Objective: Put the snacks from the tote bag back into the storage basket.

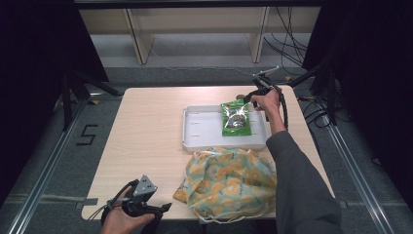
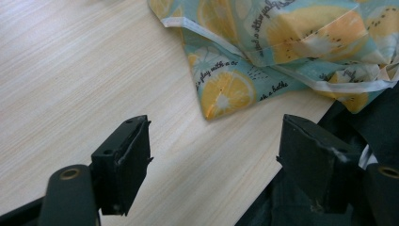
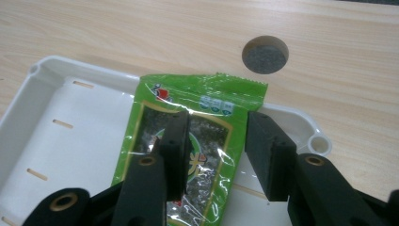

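Green seaweed snack pack (image 1: 236, 118) lies flat in white tray (image 1: 204, 131), right part, far end on rim. Right claw (image 3: 214, 157) spread above it, pinching nothing. Risk: jaw snags crinkly film on retreat, drags pack out. Left claw (image 2: 214, 155) spread, idle at near tabletop (image 1: 146, 126) edge beside lemon-print bag (image 1: 229, 183).

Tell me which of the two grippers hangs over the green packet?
The right gripper, far across the table above the green packet in the white tray; the left gripper waits near the table's edge.
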A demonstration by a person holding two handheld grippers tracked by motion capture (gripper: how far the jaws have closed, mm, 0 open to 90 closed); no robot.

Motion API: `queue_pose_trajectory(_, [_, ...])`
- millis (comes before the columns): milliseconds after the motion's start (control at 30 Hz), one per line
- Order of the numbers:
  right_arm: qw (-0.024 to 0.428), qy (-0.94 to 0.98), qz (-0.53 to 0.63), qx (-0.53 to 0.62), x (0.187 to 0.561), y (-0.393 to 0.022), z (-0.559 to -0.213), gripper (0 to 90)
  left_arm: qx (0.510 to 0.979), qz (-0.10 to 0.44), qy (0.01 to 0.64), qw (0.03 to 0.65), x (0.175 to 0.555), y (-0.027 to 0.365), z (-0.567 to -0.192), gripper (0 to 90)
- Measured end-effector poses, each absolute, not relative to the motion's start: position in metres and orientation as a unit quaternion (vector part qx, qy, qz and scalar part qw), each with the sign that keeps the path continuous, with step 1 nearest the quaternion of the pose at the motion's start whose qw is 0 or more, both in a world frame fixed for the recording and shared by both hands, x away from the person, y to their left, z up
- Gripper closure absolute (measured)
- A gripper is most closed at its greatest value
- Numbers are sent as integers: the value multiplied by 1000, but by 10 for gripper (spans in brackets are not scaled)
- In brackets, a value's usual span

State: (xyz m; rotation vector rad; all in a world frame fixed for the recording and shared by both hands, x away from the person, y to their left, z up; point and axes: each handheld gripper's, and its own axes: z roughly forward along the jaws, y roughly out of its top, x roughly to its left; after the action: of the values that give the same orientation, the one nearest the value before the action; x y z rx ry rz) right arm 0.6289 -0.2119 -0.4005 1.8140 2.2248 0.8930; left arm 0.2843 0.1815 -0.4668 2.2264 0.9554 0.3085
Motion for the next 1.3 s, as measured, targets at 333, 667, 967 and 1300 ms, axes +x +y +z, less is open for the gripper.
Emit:
queue_pose_trajectory(333, [101, 776, 318, 535, 617, -217, -391, 578, 859, 122, 361, 341, 286, 183, -466, 249])
queue_pose_trajectory(667, [94, 778, 333, 524, 601, -223, -386, 565, 857, 124, 365, 341, 287, 184, -465, 249])
queue_pose_trajectory(967, [90, 786, 349, 502, 579, -234, -381, 517, 852, 126, 375, 343, 287, 184, -466, 249])
queue_pose_trajectory(1300, [80, 794, 368, 478, 547, -247, -379, 490, 856, 126, 368, 342, 287, 185, -465, 249])
